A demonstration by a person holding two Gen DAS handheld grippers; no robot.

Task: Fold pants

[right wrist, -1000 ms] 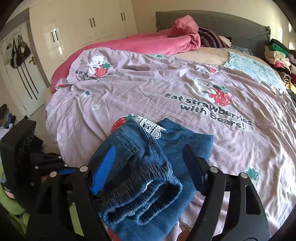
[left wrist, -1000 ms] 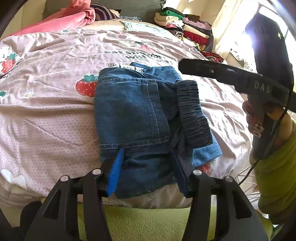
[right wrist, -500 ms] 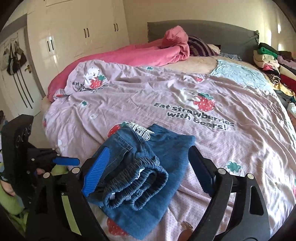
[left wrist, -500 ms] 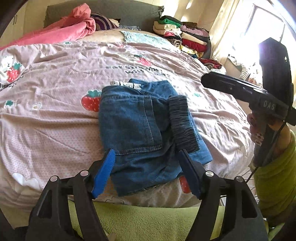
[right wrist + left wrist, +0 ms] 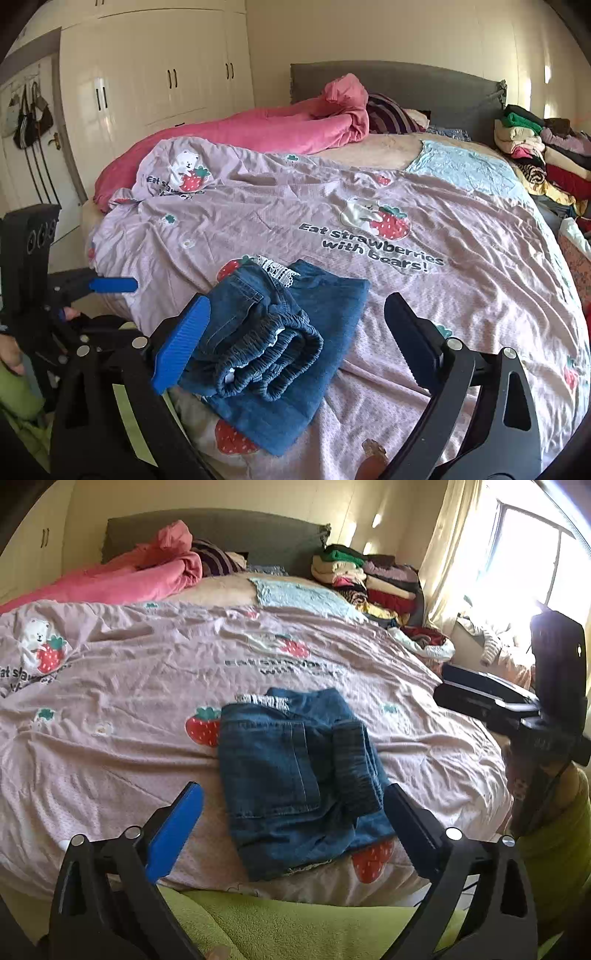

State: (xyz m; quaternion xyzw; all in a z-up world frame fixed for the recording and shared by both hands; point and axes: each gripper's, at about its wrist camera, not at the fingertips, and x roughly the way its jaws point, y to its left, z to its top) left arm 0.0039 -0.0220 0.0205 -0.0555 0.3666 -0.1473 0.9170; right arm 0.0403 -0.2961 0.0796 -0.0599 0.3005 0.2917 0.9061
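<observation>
Left wrist view: both grippers, left gripper and right gripper, are opening their fingers, gripping nothing. Folded pants lie near the bed edge; beyond, the loose elastic waistband could, I reckon, spring the bundle apart.

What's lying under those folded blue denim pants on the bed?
The folded blue denim pants rest on a pink strawberry-print bedspread; a printed strawberry peeks from their edge. Whatever lies directly beneath is covered.
</observation>
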